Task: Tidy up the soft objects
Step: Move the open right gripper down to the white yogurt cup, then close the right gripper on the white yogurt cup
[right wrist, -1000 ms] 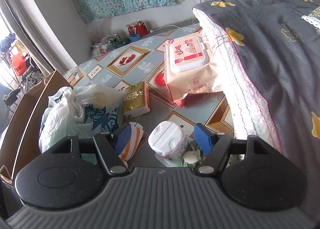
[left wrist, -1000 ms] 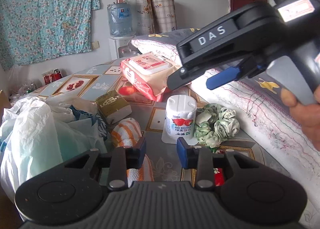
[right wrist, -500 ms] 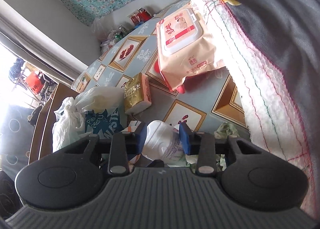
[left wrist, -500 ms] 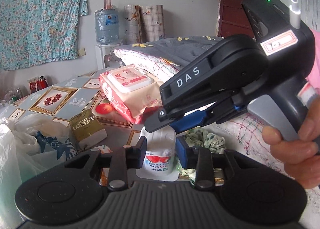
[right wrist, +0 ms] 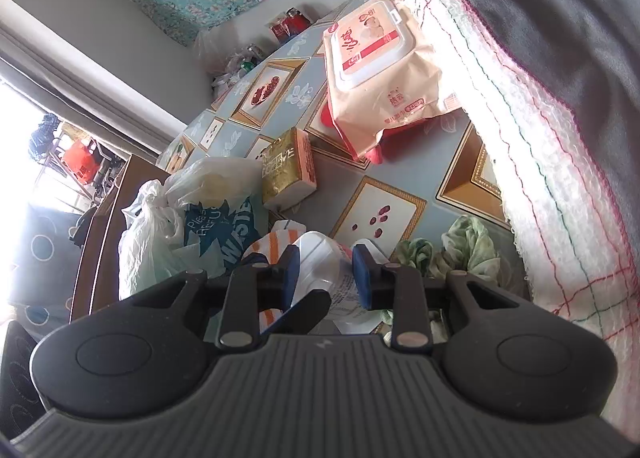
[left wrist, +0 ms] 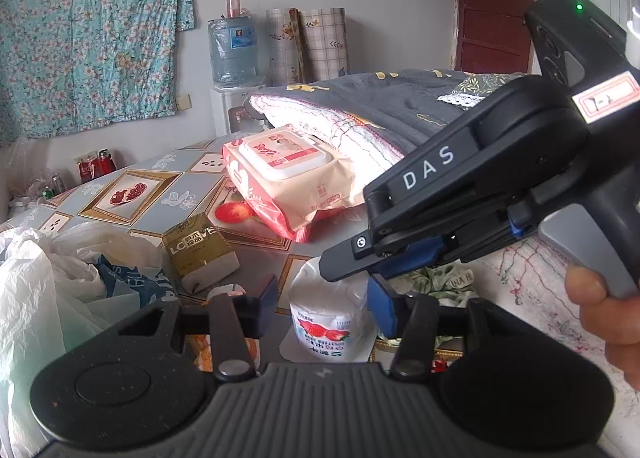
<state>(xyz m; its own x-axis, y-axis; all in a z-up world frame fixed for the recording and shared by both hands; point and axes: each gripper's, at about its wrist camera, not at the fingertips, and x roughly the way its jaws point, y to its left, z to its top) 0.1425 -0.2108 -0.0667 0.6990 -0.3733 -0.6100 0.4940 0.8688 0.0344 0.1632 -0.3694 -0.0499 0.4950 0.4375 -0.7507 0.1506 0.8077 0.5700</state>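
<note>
A white wrapped tissue roll [left wrist: 328, 314] stands on the patterned tablecloth [left wrist: 152, 193]. My right gripper [left wrist: 344, 266] comes down on it from the upper right, held by a hand [left wrist: 608, 314]. In the right wrist view the right gripper [right wrist: 326, 270] has the roll [right wrist: 320, 258] filling the gap; its jaws are closing and the pads squeeze the wrap. My left gripper [left wrist: 324, 300] straddles the roll lower down; its jaws are opening, with a gap at the left pad. A crumpled green cloth [left wrist: 440, 282] [right wrist: 468, 246] lies right of the roll, an orange-striped cloth [right wrist: 276, 242] left of it.
A pink wet-wipes pack [left wrist: 288, 173] [right wrist: 380, 69] leans on folded grey bedding [left wrist: 380, 113] [right wrist: 560, 97] along the right. A gold tissue box [left wrist: 196, 250] [right wrist: 286, 169] and plastic bags [left wrist: 40, 278] [right wrist: 180, 225] crowd the left. Bottles stand at the far table edge.
The right gripper came down over the roll and narrowed onto it. The left gripper moved in until the roll sat between its fingers, then its fingers spread wider.
</note>
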